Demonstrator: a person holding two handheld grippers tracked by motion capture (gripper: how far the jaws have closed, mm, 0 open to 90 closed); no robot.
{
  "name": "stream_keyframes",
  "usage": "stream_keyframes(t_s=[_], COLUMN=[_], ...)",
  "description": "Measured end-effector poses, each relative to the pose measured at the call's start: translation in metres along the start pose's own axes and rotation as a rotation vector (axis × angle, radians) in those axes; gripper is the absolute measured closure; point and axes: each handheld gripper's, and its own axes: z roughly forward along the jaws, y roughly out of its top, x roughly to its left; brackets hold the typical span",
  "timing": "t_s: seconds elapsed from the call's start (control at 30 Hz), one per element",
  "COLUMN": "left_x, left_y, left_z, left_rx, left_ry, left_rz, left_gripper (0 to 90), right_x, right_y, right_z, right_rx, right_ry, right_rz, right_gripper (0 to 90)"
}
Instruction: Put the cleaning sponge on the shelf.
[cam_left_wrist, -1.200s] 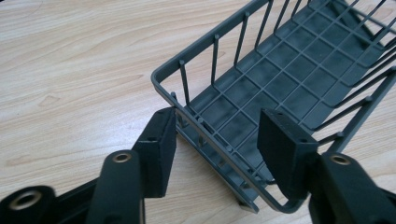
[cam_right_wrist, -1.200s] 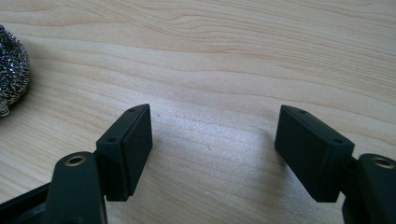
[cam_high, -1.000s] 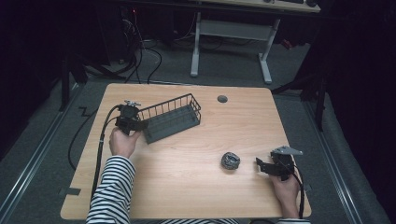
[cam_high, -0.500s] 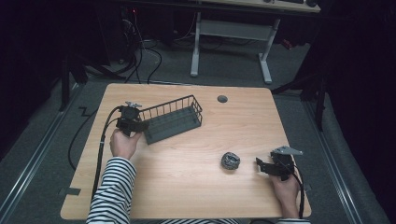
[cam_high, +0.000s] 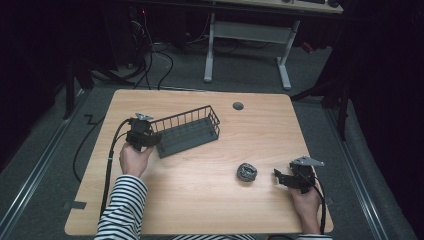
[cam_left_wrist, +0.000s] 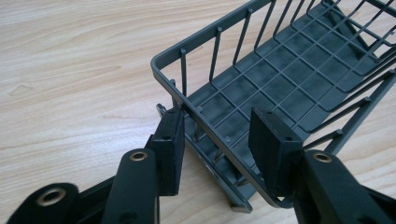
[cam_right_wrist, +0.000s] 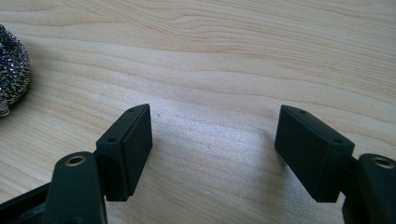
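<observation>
**Wire basket pinched at one end, scourer lying free**

Nearest, by the right edge of the desk (cam_high: 200, 200): right gripper (cam_high: 276, 178) (cam_right_wrist: 212, 121), fingers (cam_right_wrist: 128, 149) spread wide over bare wood, holding nothing.

Just to its left and apart from it, one scourer (cam_high: 246, 172) (cam_right_wrist: 11, 70), a ball of steel wool. Judged very light, springy and rough, so unlikely to slip. Best pinched gently across the middle, to avoid squashing it or shedding strands.

Farther back on the left: left gripper (cam_high: 150, 140) (cam_left_wrist: 215, 126), fingers (cam_left_wrist: 169, 149) closed narrow on the basket (cam_high: 187, 131) (cam_left_wrist: 289, 60). One pad outside the end wall near a corner, the other inside, over the floor grid.

Basket resting on the left half of the desk, slanted, stretching away to the right, empty. Judged light for its size, stiff, of coated wire and a little slick, with thin bars giving the pads only small contact. Held by one end, likely to droop or swing at the far end once lifted. Better dragged flat or raised slowly, with the grip kept over the rim wire and an upright bar. Not fragile, though apt to scrape on the wood.

Beyond it, near the far edge, one round grommet (cam_high: 238, 106).

Count: two grippers, one basket, one scourer, one grommet
</observation>
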Motion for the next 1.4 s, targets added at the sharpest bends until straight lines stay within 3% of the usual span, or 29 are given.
stream_keyframes(t_s=[0.63, 0.8, 1.17, 1.4], left_x=[-0.026, -0.038, -0.049, -0.055], left_y=[-0.017, -0.024, -0.039, -0.045], left_z=[-0.014, -0.017, -0.027, -0.033], left_rx=[-0.004, -0.007, -0.026, -0.024], left_ry=[-0.046, -0.043, -0.073, -0.081], left_rz=[0.064, 0.106, 0.095, 0.109], left_gripper=[56.4, 55.8, 56.3, 55.8], right_x=[0.000, 0.000, 0.000, 0.000], right_y=[0.000, 0.000, 0.000, 0.000], right_z=[0.000, 0.000, 0.000, 0.000], right_rx=[0.000, 0.000, -0.001, -0.001], right_ry=[0.000, 0.000, 0.000, 0.000], right_rz=[0.000, 0.000, 0.000, 0.000], right_gripper=[27.8, 27.8, 27.8, 27.8])
